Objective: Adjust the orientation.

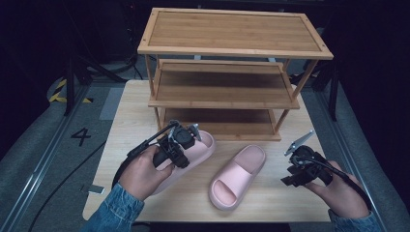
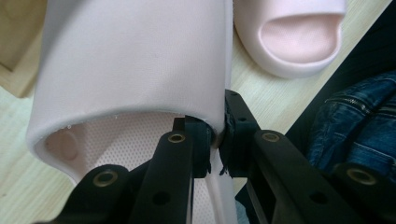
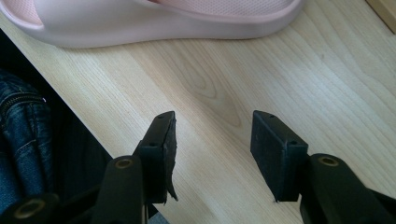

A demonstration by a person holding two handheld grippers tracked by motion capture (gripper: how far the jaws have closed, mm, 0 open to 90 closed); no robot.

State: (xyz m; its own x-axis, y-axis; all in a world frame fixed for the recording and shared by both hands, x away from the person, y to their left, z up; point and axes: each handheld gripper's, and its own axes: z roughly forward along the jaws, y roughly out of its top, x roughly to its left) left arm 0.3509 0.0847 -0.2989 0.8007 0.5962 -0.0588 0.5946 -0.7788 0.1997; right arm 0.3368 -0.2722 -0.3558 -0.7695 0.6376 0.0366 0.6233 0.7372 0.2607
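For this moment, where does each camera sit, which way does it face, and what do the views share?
High view: above the person's side, facing forward and down on the table and bamboo shoe rack; both hands show.
Left gripper view: on the left gripper, jaws clamped on a pink slipper's strap; denim sleeve at right.
Right gripper view: on the right gripper, jaws open over tabletop.
Shared: the second pink slipper.

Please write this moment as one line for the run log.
left gripper: shut on left slipper strap edge | right gripper: open over table | right slipper: on table
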